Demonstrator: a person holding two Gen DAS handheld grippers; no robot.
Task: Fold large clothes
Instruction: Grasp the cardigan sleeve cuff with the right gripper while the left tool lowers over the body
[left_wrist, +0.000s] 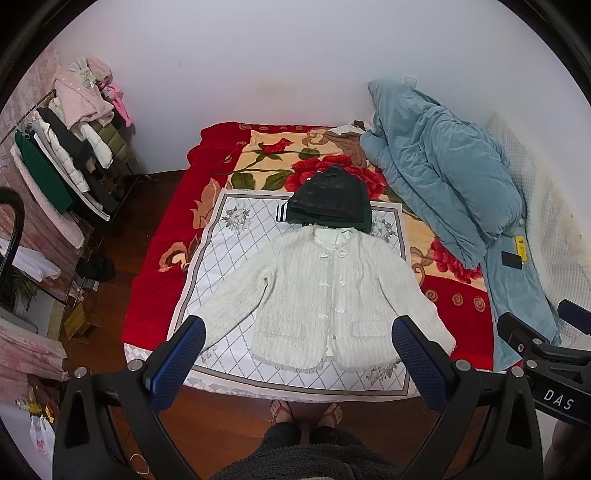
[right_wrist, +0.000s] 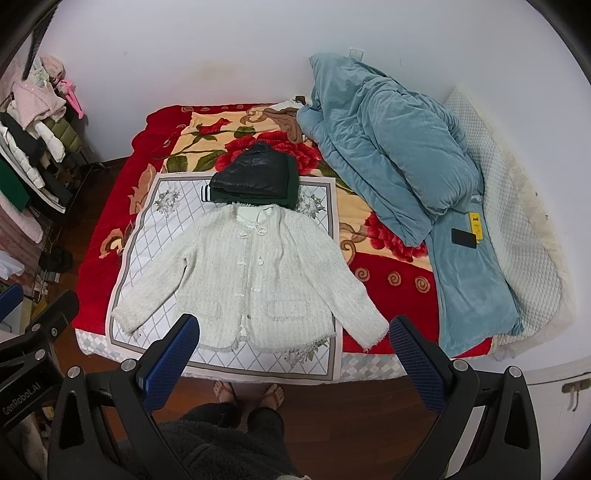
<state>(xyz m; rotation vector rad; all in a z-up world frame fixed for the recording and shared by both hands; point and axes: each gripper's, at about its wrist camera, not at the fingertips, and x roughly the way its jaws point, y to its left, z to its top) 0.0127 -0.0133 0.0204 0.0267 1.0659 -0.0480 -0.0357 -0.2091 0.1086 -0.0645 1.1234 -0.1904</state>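
Observation:
A white knitted jacket (left_wrist: 317, 295) lies flat and face up on a white patterned cloth (left_wrist: 229, 266) on the bed, sleeves spread out to both sides. It also shows in the right wrist view (right_wrist: 251, 280). A folded dark pile of clothes (left_wrist: 328, 199) sits just beyond its collar, also in the right wrist view (right_wrist: 255, 177). My left gripper (left_wrist: 299, 332) is open and empty, held above the jacket's hem. My right gripper (right_wrist: 291, 332) is open and empty, above the hem and right sleeve.
A red flowered blanket (left_wrist: 155, 258) covers the bed. A blue duvet (left_wrist: 443, 177) is heaped at the right, with a black phone (right_wrist: 463, 238) on it. A clothes rack (left_wrist: 74, 155) stands at the left. The person's feet (left_wrist: 306, 410) stand on the wooden floor at the bed's edge.

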